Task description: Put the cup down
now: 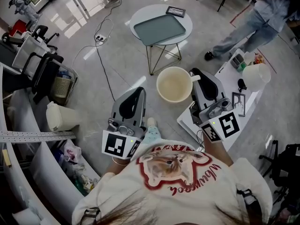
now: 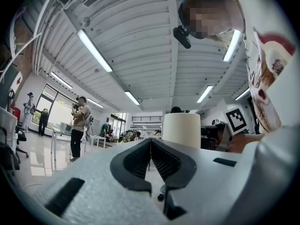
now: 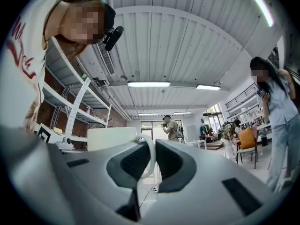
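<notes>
Grey polished floor [image 1: 122,64] lies beneath the cream cup [image 1: 174,84], which hangs upright in the air, mouth up, beside a white surface [image 1: 227,76]. The right gripper [image 1: 195,76] is clenched on the cup's handle [image 3: 152,155], with the cup body to its left. The left gripper [image 1: 138,92] is closed and empty, near the cup but apart from it. Both grippers point forward from the person's chest.
</notes>
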Demonstrator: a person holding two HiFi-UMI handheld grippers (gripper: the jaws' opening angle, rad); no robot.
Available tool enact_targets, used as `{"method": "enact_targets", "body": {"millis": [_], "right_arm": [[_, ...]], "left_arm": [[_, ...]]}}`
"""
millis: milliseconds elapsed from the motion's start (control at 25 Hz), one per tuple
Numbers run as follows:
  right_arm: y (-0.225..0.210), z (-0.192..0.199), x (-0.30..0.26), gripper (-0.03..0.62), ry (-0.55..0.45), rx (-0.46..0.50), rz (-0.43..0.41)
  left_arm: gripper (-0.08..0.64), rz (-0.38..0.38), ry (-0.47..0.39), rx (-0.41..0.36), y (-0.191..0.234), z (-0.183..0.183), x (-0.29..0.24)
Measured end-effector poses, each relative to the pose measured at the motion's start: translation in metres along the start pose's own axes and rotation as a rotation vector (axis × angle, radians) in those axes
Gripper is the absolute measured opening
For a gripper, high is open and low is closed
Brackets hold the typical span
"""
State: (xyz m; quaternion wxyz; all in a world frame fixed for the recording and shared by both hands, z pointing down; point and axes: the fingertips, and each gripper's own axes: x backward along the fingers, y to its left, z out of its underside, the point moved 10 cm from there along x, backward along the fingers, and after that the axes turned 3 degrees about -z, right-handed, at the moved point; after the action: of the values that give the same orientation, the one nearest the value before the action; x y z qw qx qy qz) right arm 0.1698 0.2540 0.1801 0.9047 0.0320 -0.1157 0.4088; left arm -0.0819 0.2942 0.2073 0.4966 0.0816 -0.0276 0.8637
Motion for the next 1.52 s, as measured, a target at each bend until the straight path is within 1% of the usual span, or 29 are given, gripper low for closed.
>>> {"method": "enact_targets", "body": {"millis": [360, 640, 760, 920, 1120, 1320, 1520], "right_arm": [[-0.017, 0.011, -0.069, 0.051, -0.012, 0.004, 0.048], [-0.022, 0.023, -0.106, 0.051, -0.024, 0.002, 0.081], [-0.025, 0.026, -0.113, 0.051, -0.024, 0.003, 0.092], [-0.027, 0.029, -0.121, 0.051, -0.019, 0.003, 0.101], [-0.031, 0.032, -0.131, 0.051, -0.023, 0.0, 0.103], [-0.042, 0.037, -0.141, 0.051, -0.022, -0.007, 0.096], [-0.06, 0.041, -0.16, 0.051, -0.031, -0.018, 0.089]], "left_arm": [[0.014, 0.04, -0.003, -0.006, 0.071, -0.003, -0.047], [0.014, 0.074, -0.001, -0.008, 0.113, 0.001, -0.069], [0.014, 0.084, -0.001, -0.011, 0.123, 0.002, -0.076], [0.014, 0.084, 0.027, -0.024, 0.135, 0.009, -0.079], [0.014, 0.095, 0.024, -0.006, 0.141, 0.011, -0.087], [0.014, 0.09, 0.01, 0.002, 0.146, 0.013, -0.101], [0.014, 0.064, 0.044, -0.019, 0.162, 0.022, -0.119]]}}
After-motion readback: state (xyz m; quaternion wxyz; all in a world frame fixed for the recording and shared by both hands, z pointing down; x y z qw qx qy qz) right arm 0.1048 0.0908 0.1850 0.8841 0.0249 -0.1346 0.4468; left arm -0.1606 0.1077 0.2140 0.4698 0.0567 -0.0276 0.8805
